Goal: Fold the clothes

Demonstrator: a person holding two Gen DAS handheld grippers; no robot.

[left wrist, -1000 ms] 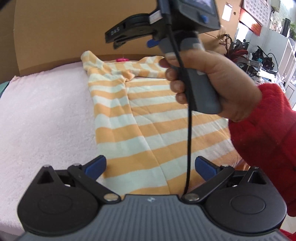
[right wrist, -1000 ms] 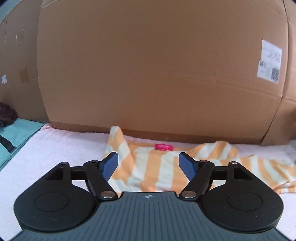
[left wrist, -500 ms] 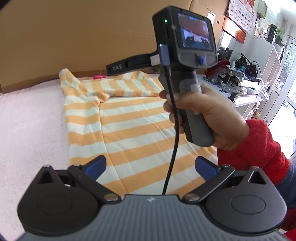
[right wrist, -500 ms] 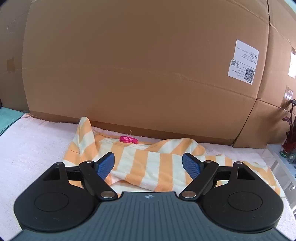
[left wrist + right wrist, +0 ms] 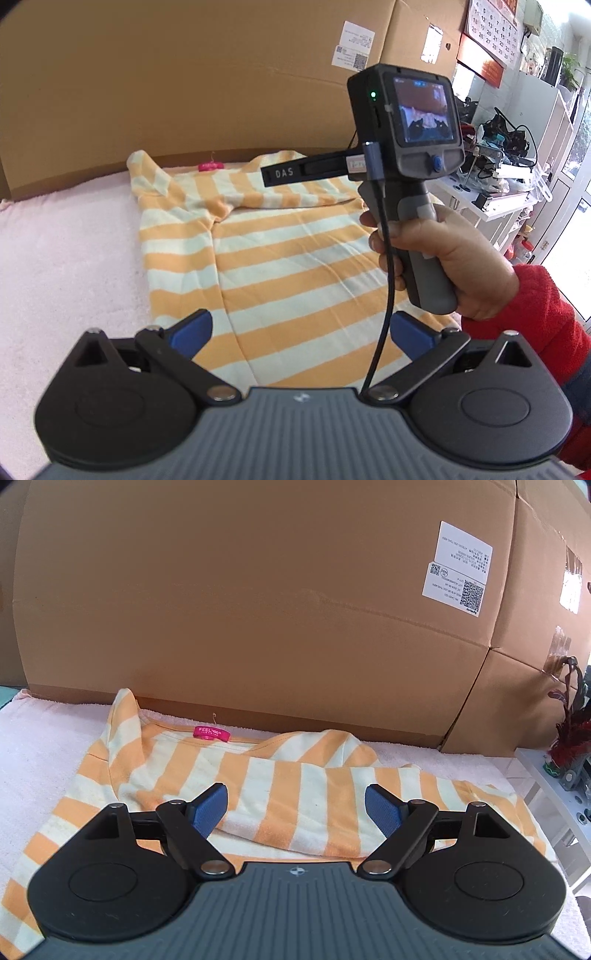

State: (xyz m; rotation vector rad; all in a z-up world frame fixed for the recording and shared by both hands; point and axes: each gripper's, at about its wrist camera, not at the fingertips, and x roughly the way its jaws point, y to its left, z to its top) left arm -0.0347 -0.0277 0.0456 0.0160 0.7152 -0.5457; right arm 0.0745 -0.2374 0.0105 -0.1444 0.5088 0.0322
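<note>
An orange-and-white striped shirt [image 5: 295, 266] lies flat on a pink towel [image 5: 66, 258], collar toward the cardboard. My left gripper [image 5: 301, 328] hovers open above the shirt's near hem, nothing between its blue pads. A hand [image 5: 454, 266] in a red sleeve holds the right gripper's handle over the shirt's right side; one black finger [image 5: 284, 172] reaches over the collar end. In the right wrist view my right gripper [image 5: 295, 808] stands open just above a sleeve folded across the shirt [image 5: 295, 771]. The pink neck label [image 5: 211, 733] shows beyond it.
Tall cardboard boxes [image 5: 258, 609] wall off the far side, right behind the collar. A white shelf with tools and cables [image 5: 498, 177] stands off the right edge. Bare pink towel [image 5: 44, 738] spreads left of the shirt.
The right gripper has sunk and slid right along the collar end, its jaws a little wider. The left gripper has risen and pulled back, showing more of the shirt.
</note>
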